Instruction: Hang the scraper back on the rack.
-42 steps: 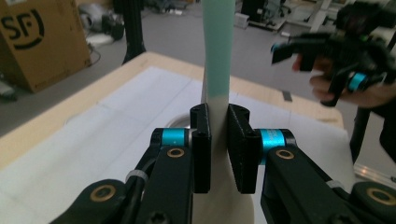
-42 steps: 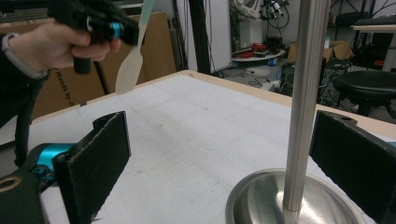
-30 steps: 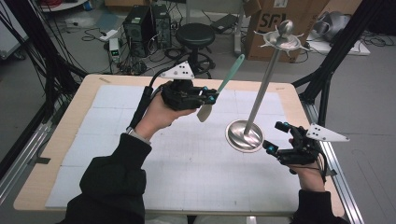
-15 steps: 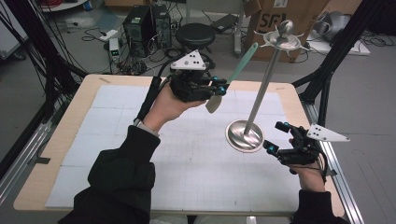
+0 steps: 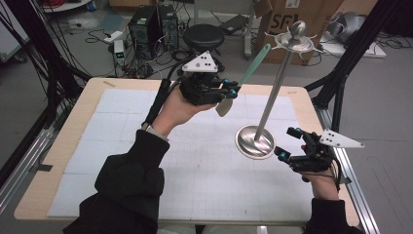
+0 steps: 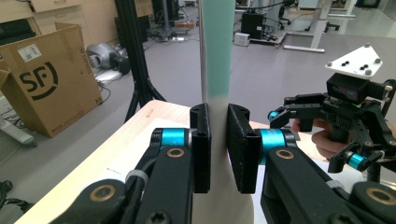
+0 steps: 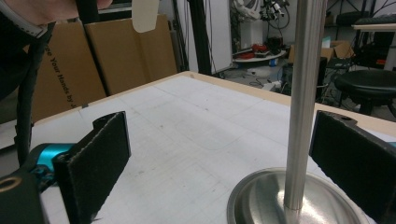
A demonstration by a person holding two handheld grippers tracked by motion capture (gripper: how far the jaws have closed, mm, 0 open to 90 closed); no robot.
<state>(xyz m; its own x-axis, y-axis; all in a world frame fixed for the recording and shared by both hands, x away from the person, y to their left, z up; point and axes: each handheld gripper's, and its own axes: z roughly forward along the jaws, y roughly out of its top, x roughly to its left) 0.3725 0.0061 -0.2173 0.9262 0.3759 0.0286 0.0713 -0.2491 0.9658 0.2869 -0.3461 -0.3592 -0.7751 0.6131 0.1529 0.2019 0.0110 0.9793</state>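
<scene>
A spatula (image 5: 252, 67) with a teal handle and a cream blade is clamped at its neck in my left gripper (image 5: 233, 90), raised above the back of the table. The handle tip points up toward the hooked top (image 5: 296, 41) of a steel stand (image 5: 275, 92). In the left gripper view the jaws of my left gripper (image 6: 218, 140) press on the spatula (image 6: 217, 51) from both sides. My right gripper (image 5: 286, 142) is open beside the stand's round base (image 5: 254, 142). In the right gripper view, my right gripper (image 7: 224, 163) has the pole (image 7: 303, 93) between its wide pads, untouched.
A white gridded mat (image 5: 195, 185) covers the wooden table (image 5: 87, 97). Black frame legs (image 5: 341, 92) rise at the table's right side. Behind the table are a cardboard box (image 5: 280, 22), a stool (image 5: 203, 36) and computer cases on the floor.
My left hand has lifted and rolled, so its grey plate now faces up, and the spatula's handle tip has moved up and right toward the stand's top. The right gripper has stayed put.
</scene>
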